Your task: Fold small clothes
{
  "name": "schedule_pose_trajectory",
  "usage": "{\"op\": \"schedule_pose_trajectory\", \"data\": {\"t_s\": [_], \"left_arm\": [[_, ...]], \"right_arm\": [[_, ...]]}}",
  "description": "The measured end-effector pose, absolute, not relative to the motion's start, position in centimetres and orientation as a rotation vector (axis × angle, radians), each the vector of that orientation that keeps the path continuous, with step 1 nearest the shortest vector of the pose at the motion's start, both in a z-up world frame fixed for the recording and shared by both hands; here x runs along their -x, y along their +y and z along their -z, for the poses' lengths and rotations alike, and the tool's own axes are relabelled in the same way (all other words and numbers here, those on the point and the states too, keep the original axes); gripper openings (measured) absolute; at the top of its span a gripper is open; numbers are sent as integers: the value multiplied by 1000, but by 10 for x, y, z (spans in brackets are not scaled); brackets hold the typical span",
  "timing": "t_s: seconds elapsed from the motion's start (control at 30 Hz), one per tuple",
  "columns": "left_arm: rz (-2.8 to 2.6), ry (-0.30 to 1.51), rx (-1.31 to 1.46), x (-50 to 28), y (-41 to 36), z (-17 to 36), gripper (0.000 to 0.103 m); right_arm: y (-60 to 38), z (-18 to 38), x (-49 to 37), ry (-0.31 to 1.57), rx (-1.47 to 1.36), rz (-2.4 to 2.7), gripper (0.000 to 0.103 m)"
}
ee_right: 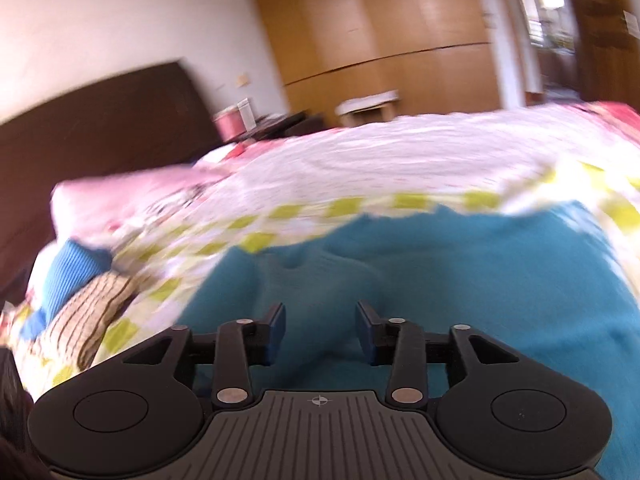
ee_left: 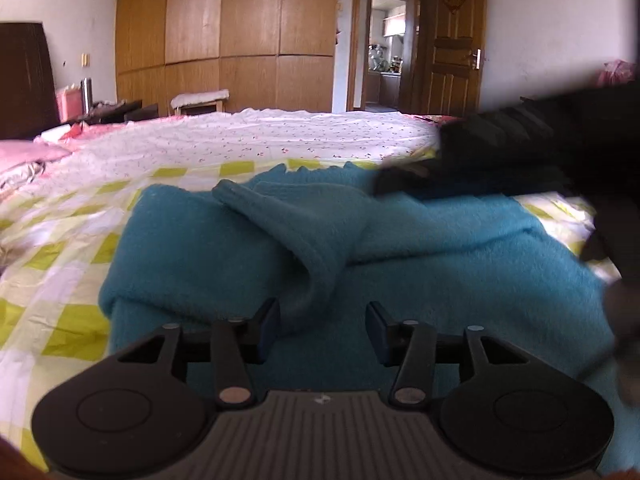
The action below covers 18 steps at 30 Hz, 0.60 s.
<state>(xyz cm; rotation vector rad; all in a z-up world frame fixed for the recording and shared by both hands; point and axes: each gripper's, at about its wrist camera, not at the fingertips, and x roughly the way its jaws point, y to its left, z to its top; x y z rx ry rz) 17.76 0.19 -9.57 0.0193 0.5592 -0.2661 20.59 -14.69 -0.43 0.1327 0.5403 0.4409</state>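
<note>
A teal fleece garment (ee_left: 400, 248) lies on the checked sheet, with one sleeve (ee_left: 288, 224) folded across its body. My left gripper (ee_left: 324, 330) hovers just above the garment's near part. Its jaws stand apart and the pads press on nothing; the sleeve's cuff lies just beyond them. A dark blurred shape that looks like the right gripper (ee_left: 480, 152) reaches in over the garment's far right side. In the blurred right wrist view, my right gripper (ee_right: 320, 332) is open above the same teal garment (ee_right: 460, 280), with only cloth showing beneath the gap.
The yellow-green checked sheet (ee_left: 60, 264) covers the bed, with a floral quilt (ee_left: 280, 136) beyond. A blue ribbed garment (ee_right: 68, 276) and a brown-striped one (ee_right: 92, 316) lie at the left. The dark headboard (ee_right: 100, 124), wardrobe (ee_left: 224, 28) and open door (ee_left: 452, 40) stand behind.
</note>
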Motion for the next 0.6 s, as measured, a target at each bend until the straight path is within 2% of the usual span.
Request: {"op": "schedule_pose_trajectory", "data": {"t_s": [0.1,0.37,0.47,0.5,0.53,0.6], "left_arm": [[278,556,2,-178,6,96,55],[254,568,102,-179,32,97,55],[234,548,147,-179,40,93,55],[224,537,152,-177,41,92,56],[216,527,160,-176,43,90,56],[204,509,185,-175,48,86,58]], "right_arm": [[-108,0,-219,563,-3,-475,49],[-47,21,-256,684,232,-396,47],[-53,26,-265,711,210,-365,31],[-59,24,-266,714,184,-365,18],[-64,22,-266,713,162,-365,9],[-76,11,-265,683,118,-357,8]]}}
